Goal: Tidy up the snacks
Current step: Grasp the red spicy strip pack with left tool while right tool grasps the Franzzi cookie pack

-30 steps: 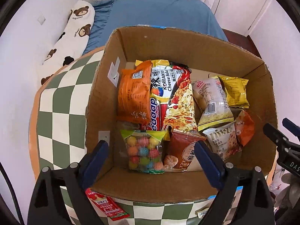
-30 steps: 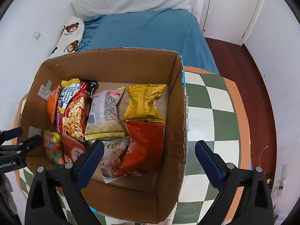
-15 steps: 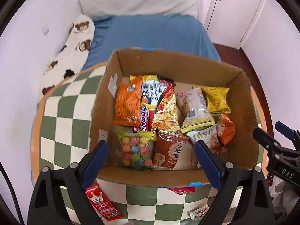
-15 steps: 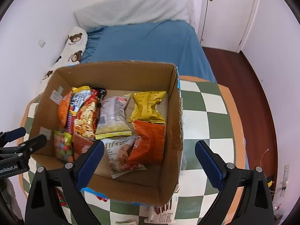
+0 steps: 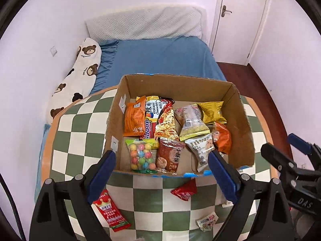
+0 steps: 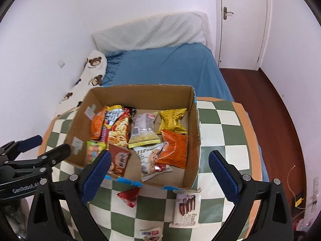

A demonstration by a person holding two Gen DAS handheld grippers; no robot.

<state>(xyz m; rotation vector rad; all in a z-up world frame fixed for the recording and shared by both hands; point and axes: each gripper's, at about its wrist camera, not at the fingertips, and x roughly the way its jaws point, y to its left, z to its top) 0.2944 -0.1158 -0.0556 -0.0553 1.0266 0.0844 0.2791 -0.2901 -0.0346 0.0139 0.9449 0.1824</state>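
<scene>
A cardboard box (image 5: 176,84) (image 6: 192,132) stands on the green-and-white checkered table (image 5: 80,132) and holds several snack packets. Loose on the table in front of it lie a long red packet (image 5: 110,210), a small red packet (image 5: 183,189) (image 6: 129,195), a white biscuit packet (image 6: 186,208) and a small white packet (image 5: 206,220) (image 6: 151,233). My left gripper (image 5: 162,176) is open and empty, above the table before the box. My right gripper (image 6: 159,174) is open and empty, near the box's front right corner.
A bed with a blue sheet (image 5: 160,58), a bear-print pillow (image 5: 80,74) and a white pillow (image 5: 144,26) lies behind the table. A white door (image 5: 238,20) and dark wooden floor (image 6: 280,120) are at the right.
Both grippers have drawn back and up from the box. The loose packets on the table in front of it have come into view. Both stay open.
</scene>
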